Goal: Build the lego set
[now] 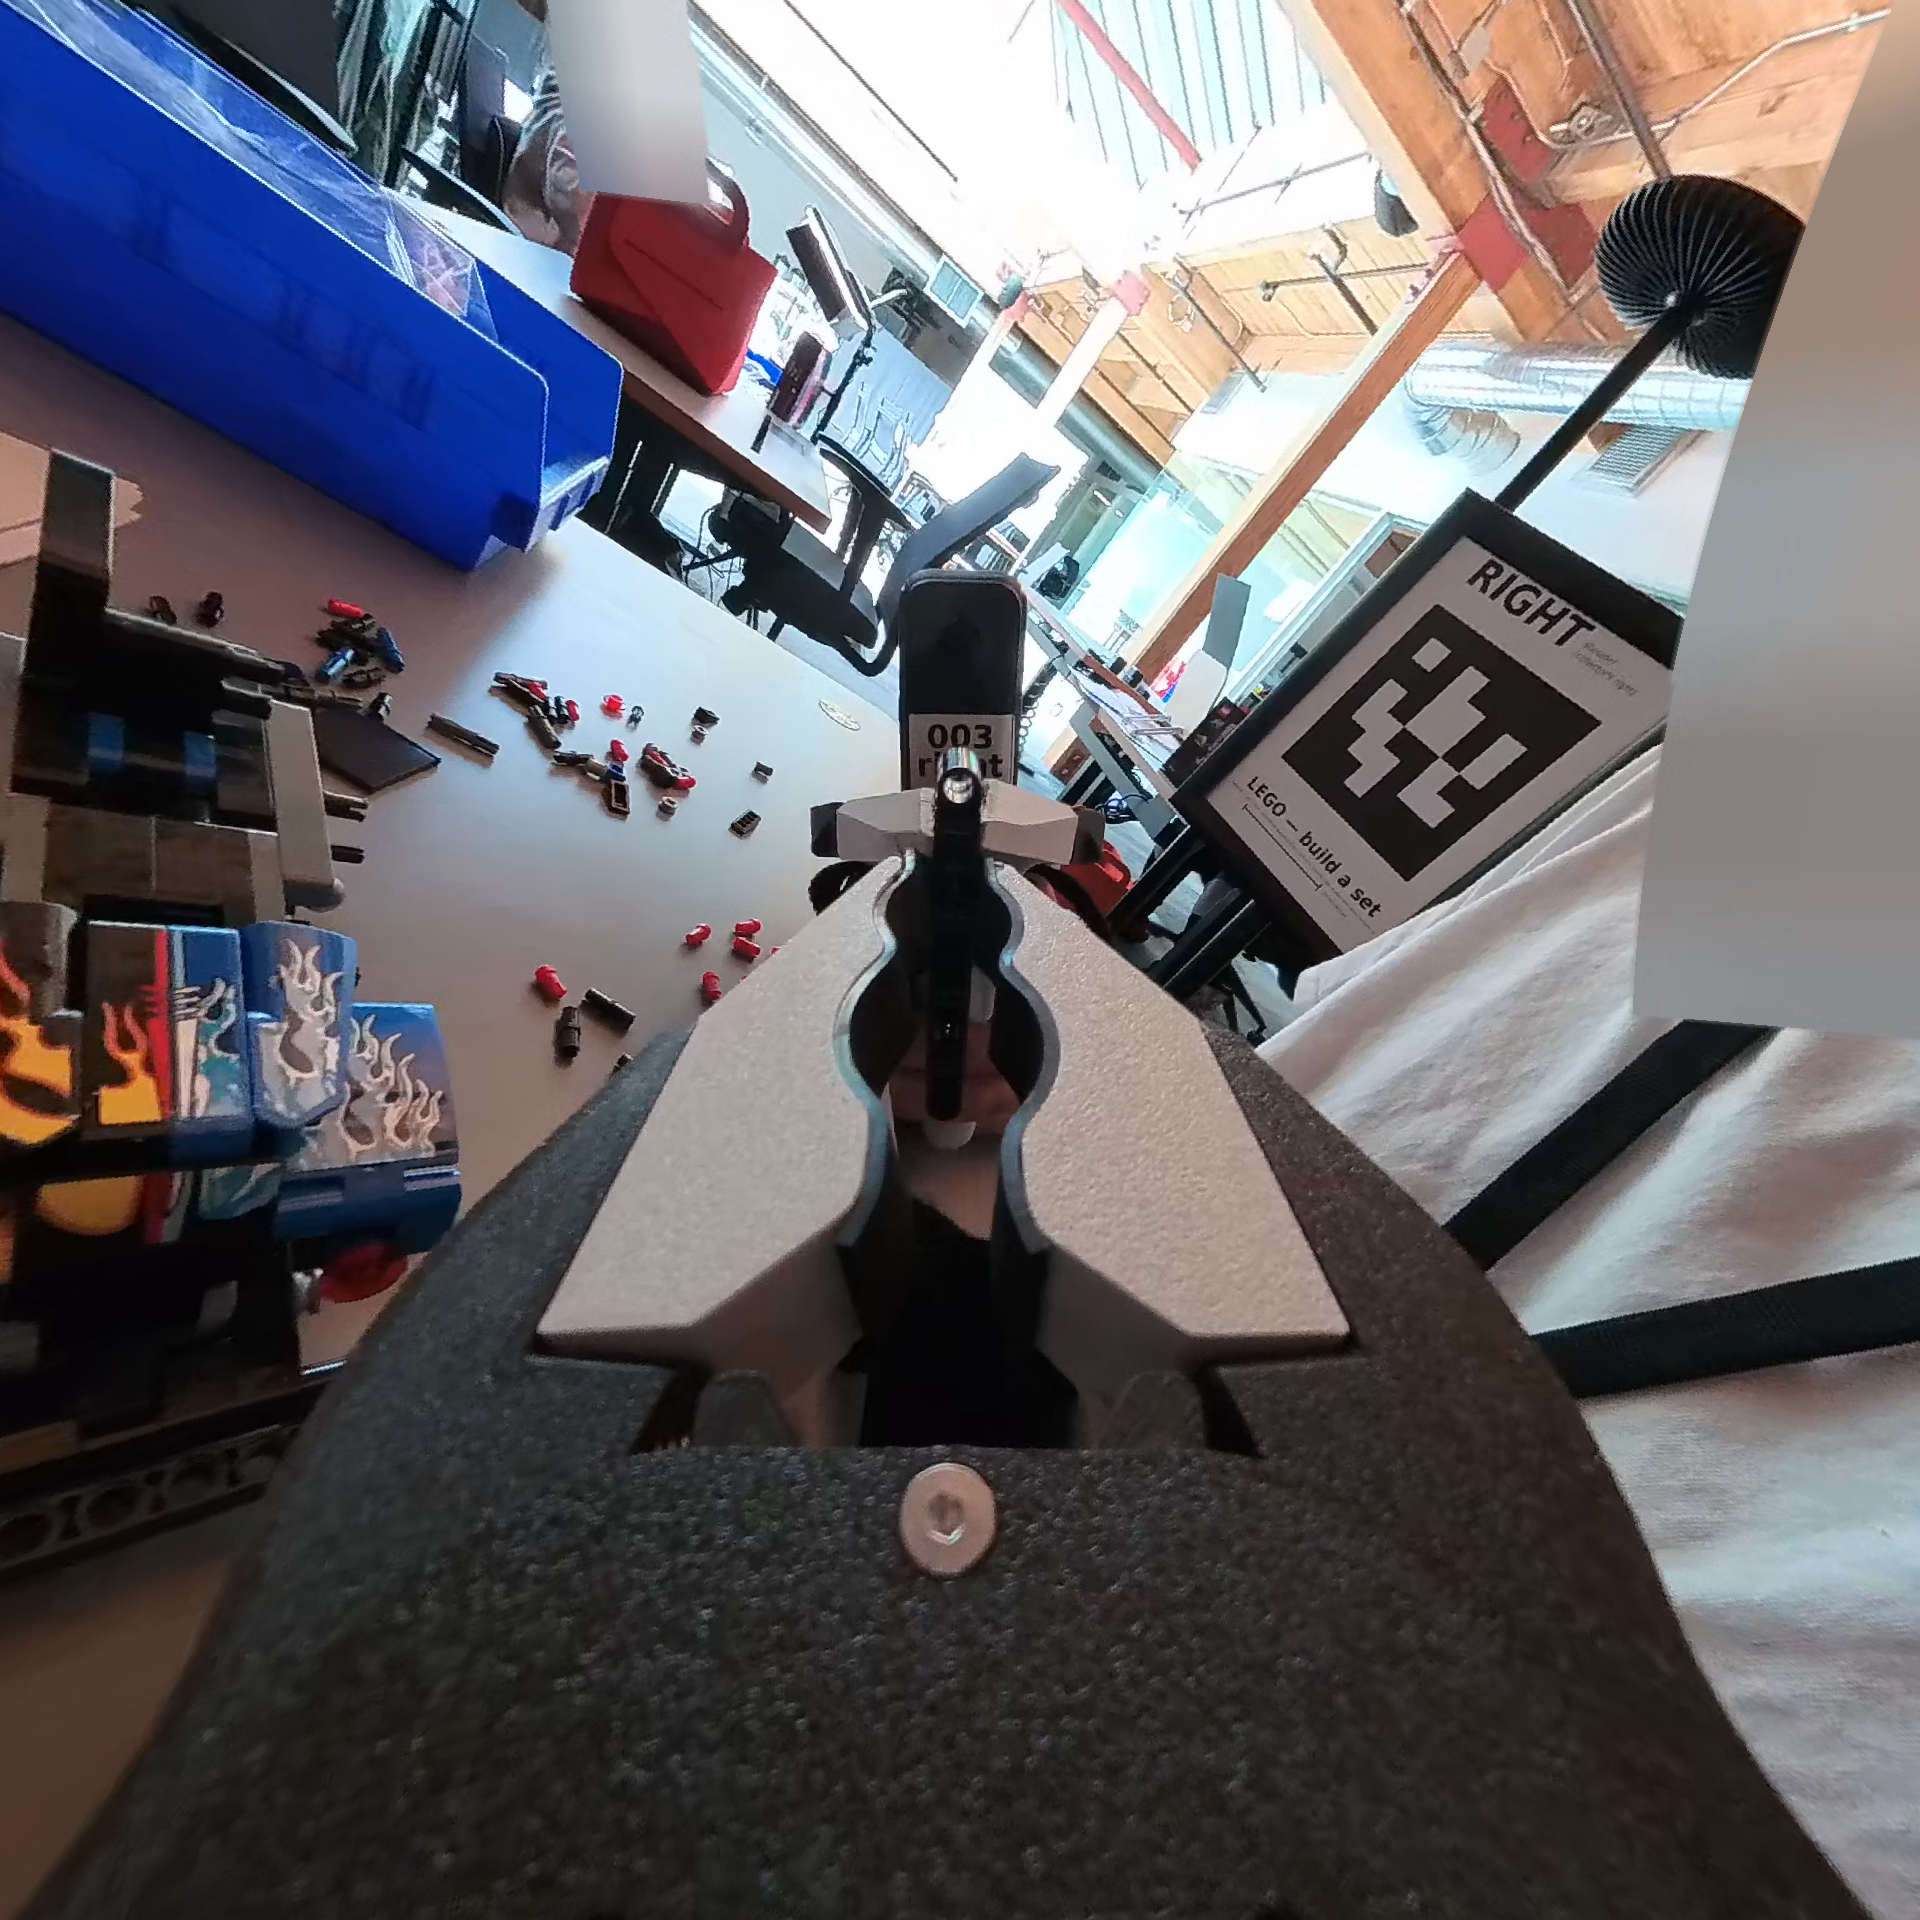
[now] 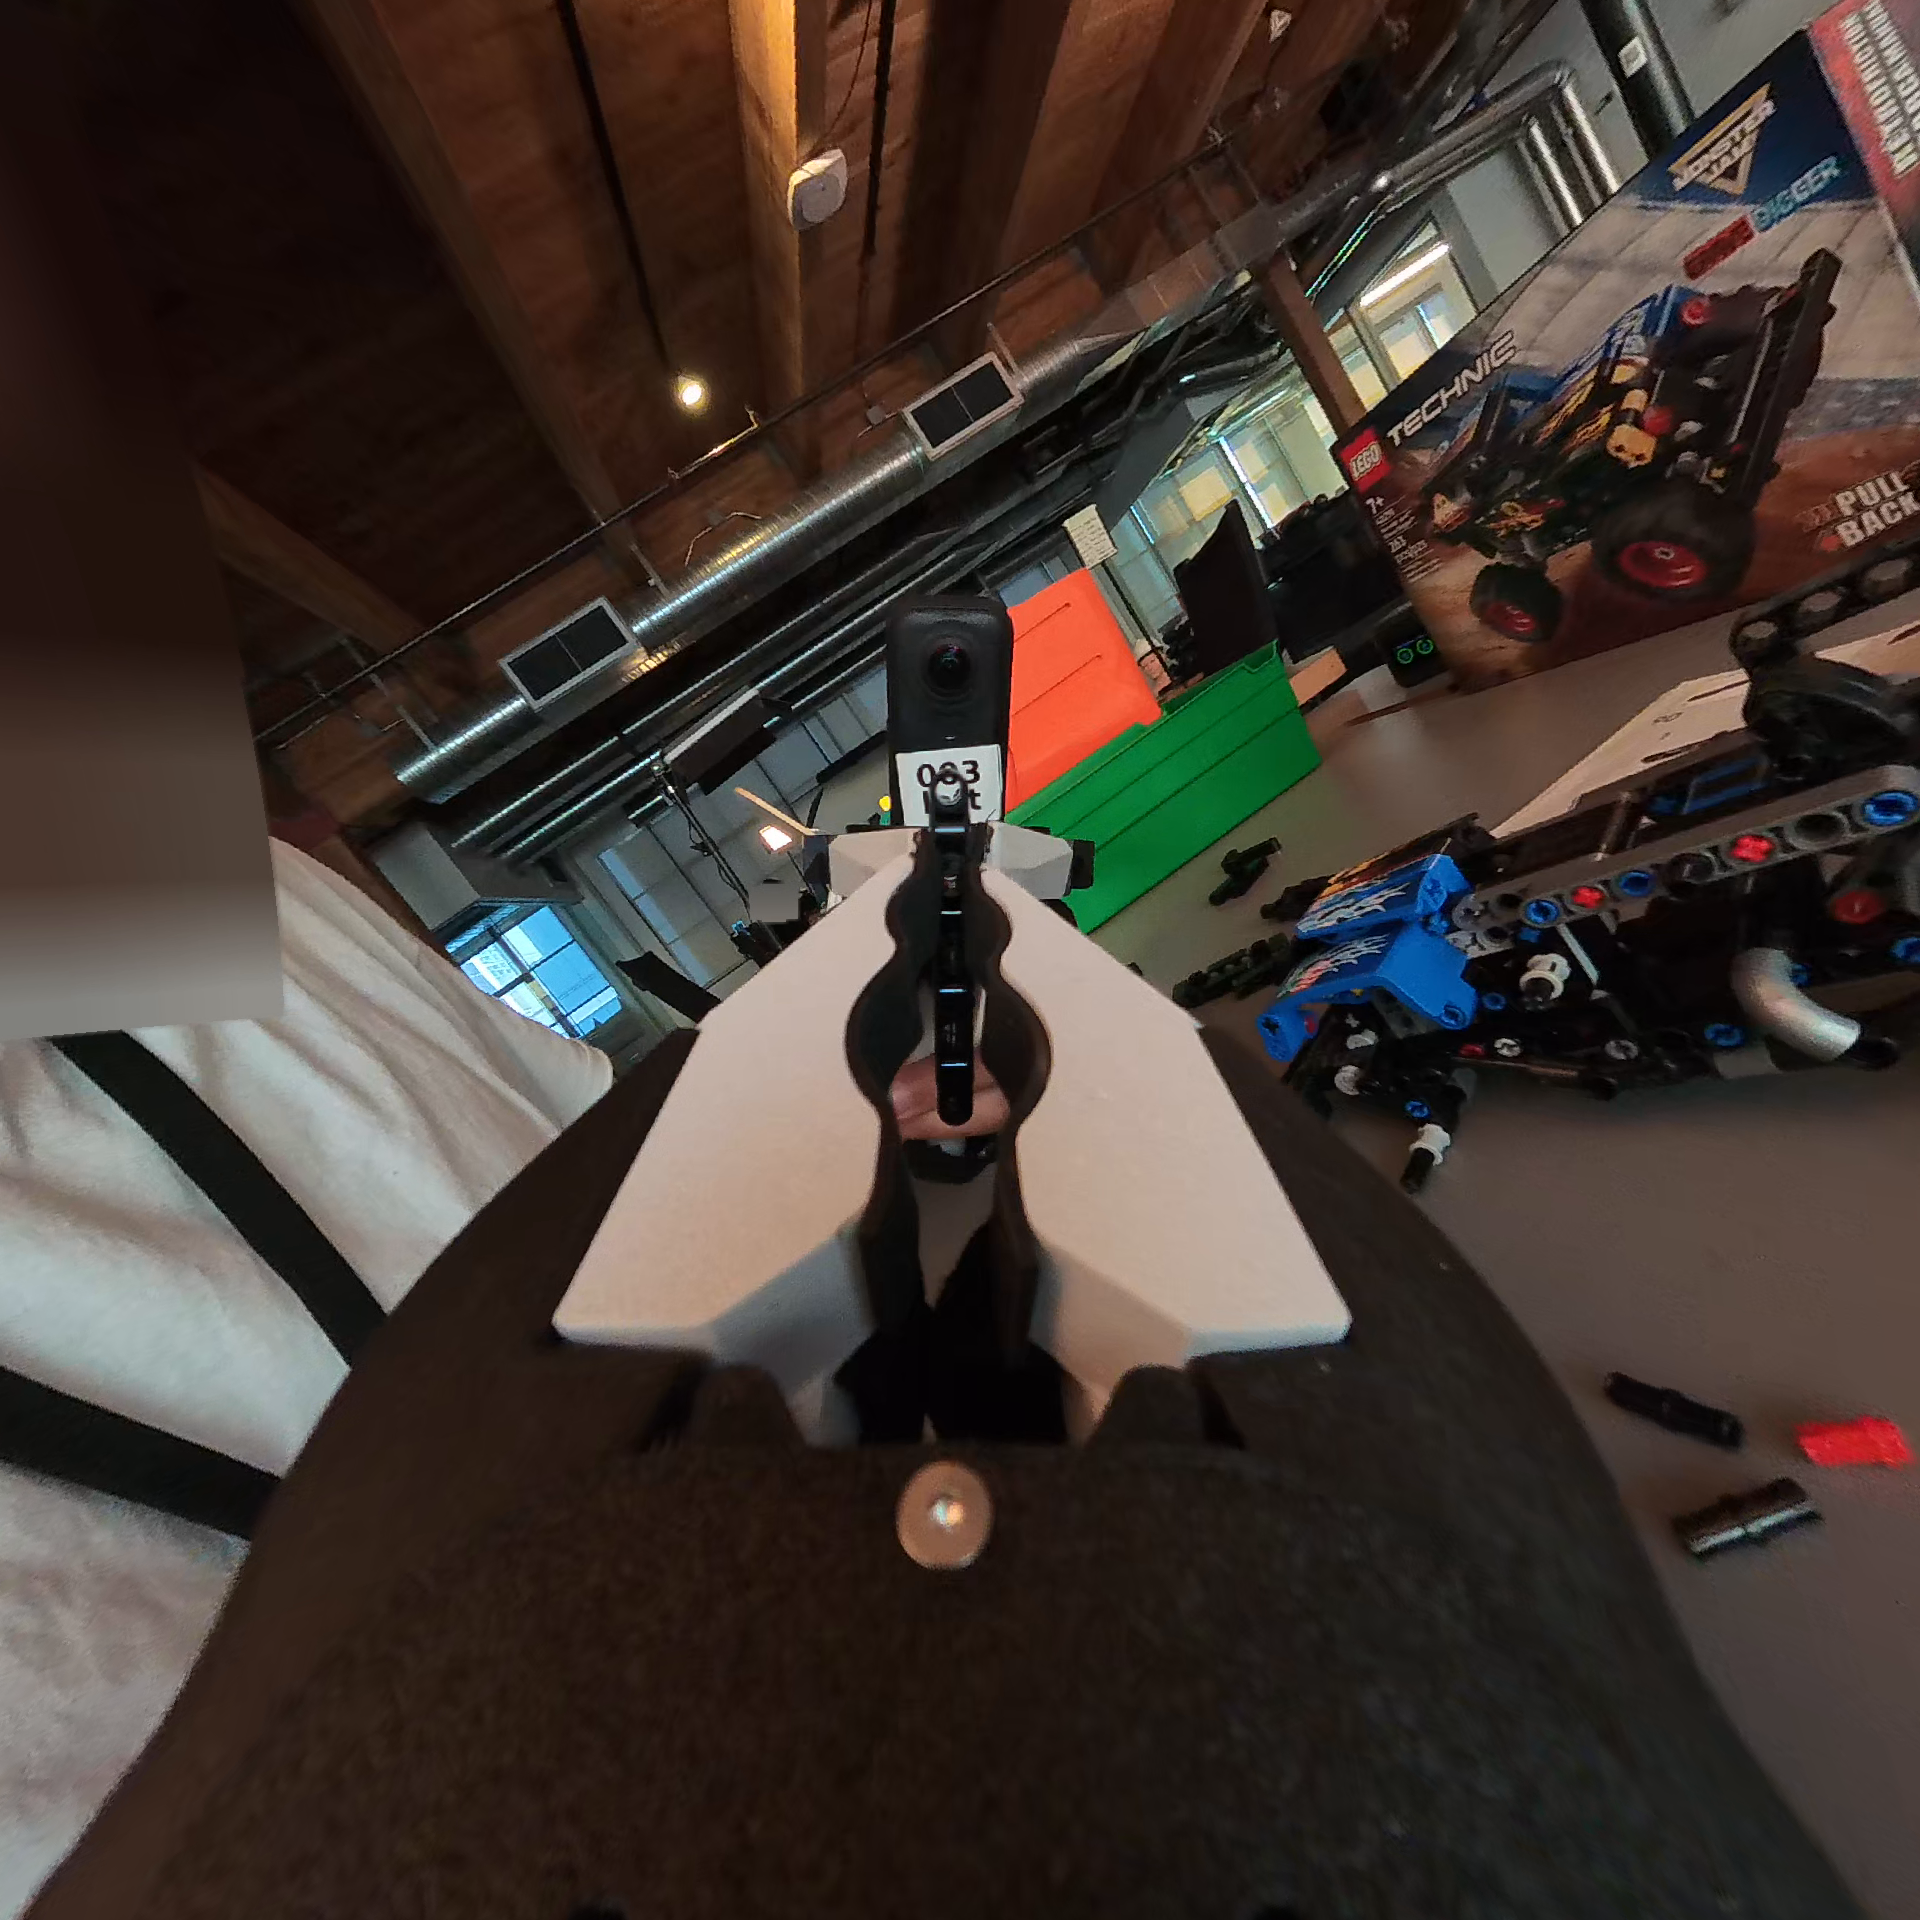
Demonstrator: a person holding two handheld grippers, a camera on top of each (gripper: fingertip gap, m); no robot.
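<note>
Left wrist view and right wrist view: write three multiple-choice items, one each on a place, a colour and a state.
1. In the left wrist view, the partly built blue and black lego truck with flame stickers lies
A. left of the hand-held gripper
B. right of it
C. on a chair

2. In the right wrist view, the long plastic bin beyond the fingers is
A. yellow
B. green
C. white

3. The left hand-held gripper is
A. wide open
B. shut on a thin black lego piece
C. shut on a red pin

Answers: A, the truck fills the left edge; B, its walls are bright green; B, the fingers close on the piece.
</note>
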